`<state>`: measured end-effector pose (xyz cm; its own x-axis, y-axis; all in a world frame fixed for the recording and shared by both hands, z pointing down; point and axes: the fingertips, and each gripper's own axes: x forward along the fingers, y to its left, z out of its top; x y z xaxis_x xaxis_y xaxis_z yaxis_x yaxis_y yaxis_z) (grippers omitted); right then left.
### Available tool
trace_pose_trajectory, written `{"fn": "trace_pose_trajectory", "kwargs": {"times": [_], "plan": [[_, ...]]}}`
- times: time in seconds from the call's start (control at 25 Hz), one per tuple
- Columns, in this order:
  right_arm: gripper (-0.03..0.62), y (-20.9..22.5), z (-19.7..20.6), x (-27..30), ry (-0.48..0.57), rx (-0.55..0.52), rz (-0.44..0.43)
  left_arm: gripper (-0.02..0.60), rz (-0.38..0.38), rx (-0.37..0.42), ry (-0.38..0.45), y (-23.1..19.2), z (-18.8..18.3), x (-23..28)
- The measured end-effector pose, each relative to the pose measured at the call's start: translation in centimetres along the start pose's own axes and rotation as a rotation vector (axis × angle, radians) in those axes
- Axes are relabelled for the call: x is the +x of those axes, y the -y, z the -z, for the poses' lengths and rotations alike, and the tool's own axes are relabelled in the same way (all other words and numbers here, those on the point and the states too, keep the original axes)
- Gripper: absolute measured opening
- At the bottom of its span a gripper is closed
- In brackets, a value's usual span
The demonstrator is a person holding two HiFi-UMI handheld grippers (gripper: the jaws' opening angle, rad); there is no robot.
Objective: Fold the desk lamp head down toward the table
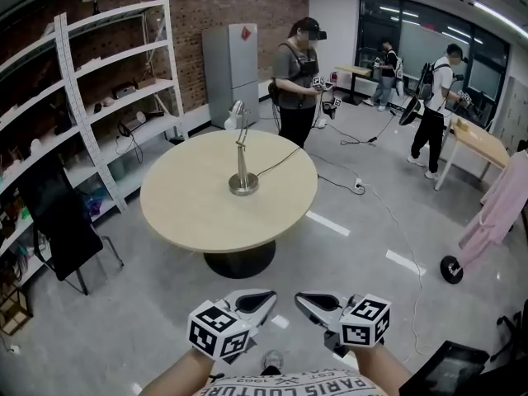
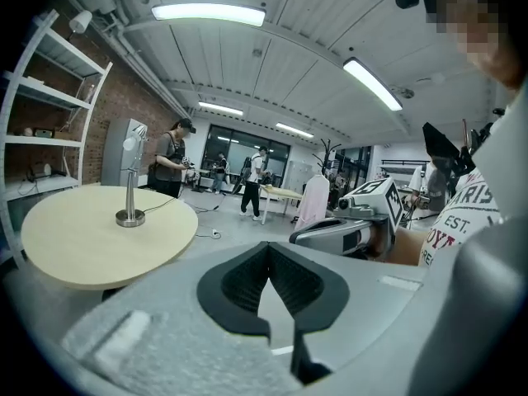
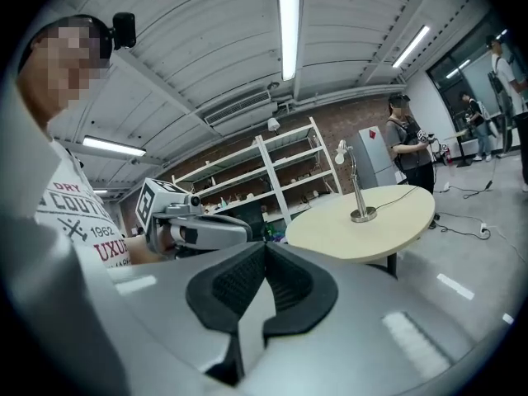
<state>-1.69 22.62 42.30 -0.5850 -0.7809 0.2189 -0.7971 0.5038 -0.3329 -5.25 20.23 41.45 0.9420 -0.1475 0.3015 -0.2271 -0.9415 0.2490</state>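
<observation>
Desk lamp [image 1: 242, 151] standing on round counter [image 1: 190, 213], well apart at twelve o'clock from left claw [image 1: 257, 301] and right claw [image 1: 316, 304], both closed, empty

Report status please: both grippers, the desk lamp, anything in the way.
Left gripper shut, empty; right gripper same, both short of round table. Desk lamp upright, head not yet folded. Nothing seen in the way.

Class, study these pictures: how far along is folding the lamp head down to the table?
Done: nothing; the lamp stands upright on the table, its head raised. In hand: nothing; the left gripper and right gripper are shut, empty, and short of the table. Left: reach the lamp, grip the head and fold it down.
</observation>
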Motion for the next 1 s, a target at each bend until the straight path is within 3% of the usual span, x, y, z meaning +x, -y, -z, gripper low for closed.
{"fn": "trace_pose_trajectory", "kwargs": {"times": [0.36, 0.76, 1.0], "plan": [[0.003, 9.0, -7.6, 8.7, -0.017, -0.043, -0.013, 0.001, -0.033, -0.027, 0.044, -13.2, -6.6, 4.2], [0.003, 13.8, -9.0, 12.8, -0.005, -0.052, -0.021, 0.002, -0.069, -0.002, 0.065, -19.0, -8.2, 6.1], [0.003, 17.0, -9.8, 15.3, -0.012, -0.047, -0.065, 0.002, -0.114, -0.049, 0.063, -22.5, -8.4, 7.8]]}}
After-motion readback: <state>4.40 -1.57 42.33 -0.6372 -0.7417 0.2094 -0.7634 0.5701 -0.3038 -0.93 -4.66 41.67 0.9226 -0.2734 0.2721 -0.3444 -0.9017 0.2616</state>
